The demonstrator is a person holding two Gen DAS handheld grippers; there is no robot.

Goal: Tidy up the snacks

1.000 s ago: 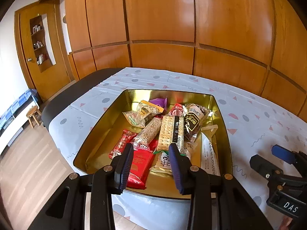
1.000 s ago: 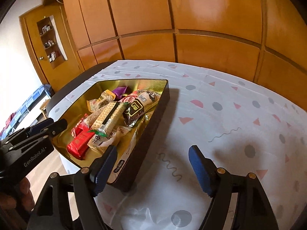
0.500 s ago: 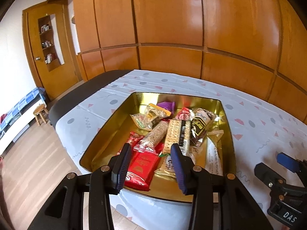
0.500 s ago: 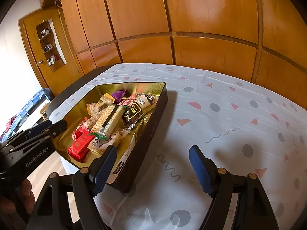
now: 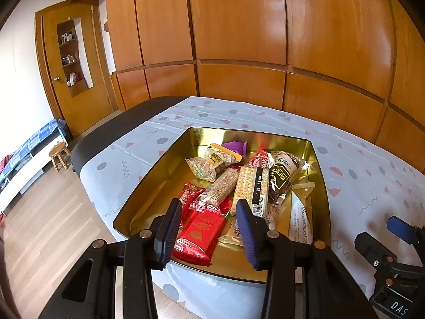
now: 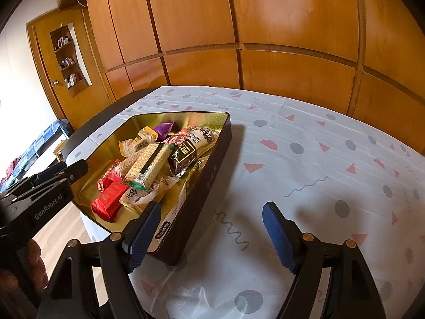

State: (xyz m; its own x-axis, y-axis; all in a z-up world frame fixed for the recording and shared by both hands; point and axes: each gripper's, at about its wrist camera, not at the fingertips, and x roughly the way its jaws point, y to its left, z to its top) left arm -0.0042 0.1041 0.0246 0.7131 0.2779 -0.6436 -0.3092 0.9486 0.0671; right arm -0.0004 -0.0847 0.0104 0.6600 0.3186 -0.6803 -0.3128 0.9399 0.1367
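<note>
"GenRobot.AI" is printed in pale letters on the black side of the left gripper (image 6: 45, 183), seen from the right wrist camera. "DAS" stands in white on the black body of the right gripper (image 5: 393, 255), seen from the left wrist camera. Ahead of the left gripper, inside the gold tin (image 5: 164, 183), the dark brown snack packet (image 5: 281, 178) and the red packet (image 5: 199, 228) carry printed characters, and the cracker pack (image 5: 252, 186) bears a barcode label, all too small to read.
</note>
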